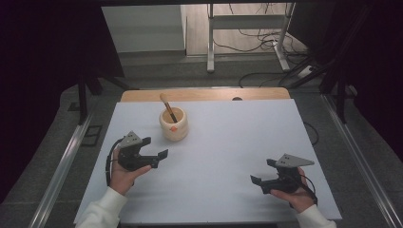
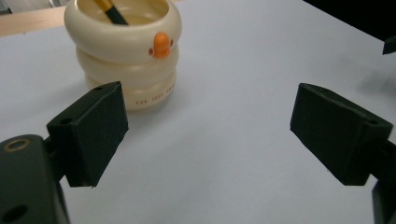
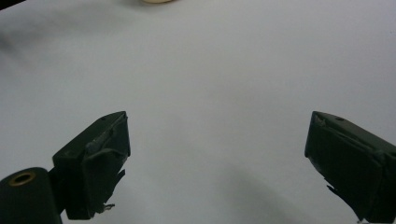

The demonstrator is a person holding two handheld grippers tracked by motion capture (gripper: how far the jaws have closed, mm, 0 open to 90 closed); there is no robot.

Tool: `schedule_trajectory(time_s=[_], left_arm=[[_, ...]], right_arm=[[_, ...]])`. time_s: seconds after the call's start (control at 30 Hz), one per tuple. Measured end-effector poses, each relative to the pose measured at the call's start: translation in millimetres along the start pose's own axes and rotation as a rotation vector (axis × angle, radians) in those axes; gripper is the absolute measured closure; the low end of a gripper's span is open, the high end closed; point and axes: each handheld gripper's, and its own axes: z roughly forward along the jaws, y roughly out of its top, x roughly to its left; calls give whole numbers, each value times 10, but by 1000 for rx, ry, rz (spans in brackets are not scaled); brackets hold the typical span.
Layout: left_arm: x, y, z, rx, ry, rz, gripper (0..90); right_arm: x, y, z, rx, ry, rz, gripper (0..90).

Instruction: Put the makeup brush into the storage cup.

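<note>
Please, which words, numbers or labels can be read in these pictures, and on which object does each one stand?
One small brown line of print on the lower ring of the cream duck-faced cup, near its base: too small and blurred to read.
No other text is visible.

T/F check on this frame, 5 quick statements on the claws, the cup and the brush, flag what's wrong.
1. The left claw is open and holds nothing. True.
2. The cup lies on its side. False: it stands upright on the white sheet.
3. A brush stands in the cup, leaning toward the far left. True.
4. The right claw is shut on the brush. False: its jaws are wide apart over bare sheet, at the near right, far from the cup.
5. The cup is nearer the left claw than the right one. True.
</note>
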Motion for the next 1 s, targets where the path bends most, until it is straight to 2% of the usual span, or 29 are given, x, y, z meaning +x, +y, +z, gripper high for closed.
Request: schedule_trajectory(time_s=[0.27,0.43,0.57,0.63,1.0], left_arm=[[6,-194,-31,41,14,-2,121],[16,-274,-50,46,20,-16,122],[-17,-337,-72,62,26,-7,122],[-31,-377,-92,66,15,-18,125],[-138,-572,-166,122,15,-20,123]], right_arm=[[-1,1,12,3,4,-3,71],[-3,1,6,0,2,-4,71],[-8,1,5,-1,1,-4,71],[-9,0,5,-1,2,-5,71],[-12,-5,19,2,1,-16,72]])
